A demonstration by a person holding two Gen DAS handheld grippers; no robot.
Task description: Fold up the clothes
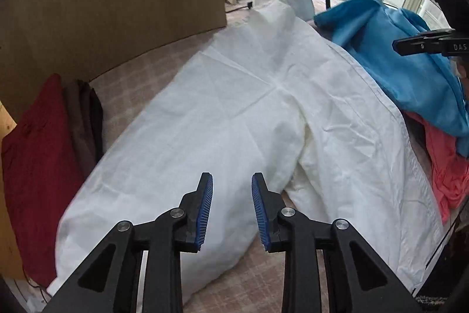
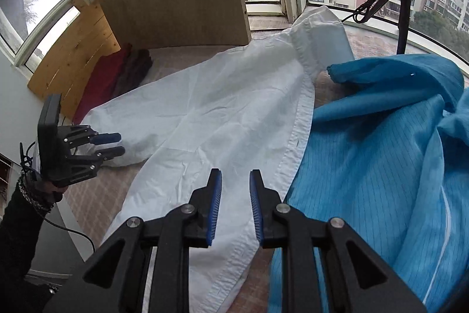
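Both claws hang spread, pinching nothing — left gripper (image 1: 232, 213) over the sleeve side, right gripper (image 2: 235, 210) over the buttoned edge. White shirt (image 1: 240, 107) runs lengthwise away, collar far.

Coral garment (image 1: 445, 166), probably edge-cropped

Only one piece of lettering is showing: the white capitals "DAS", cut off by the frame edge, are standing on the side of the black right gripper (image 1: 425, 44) where it is entering the left wrist view at the right edge. No other text, label, brand or number is appearing legibly in either view.
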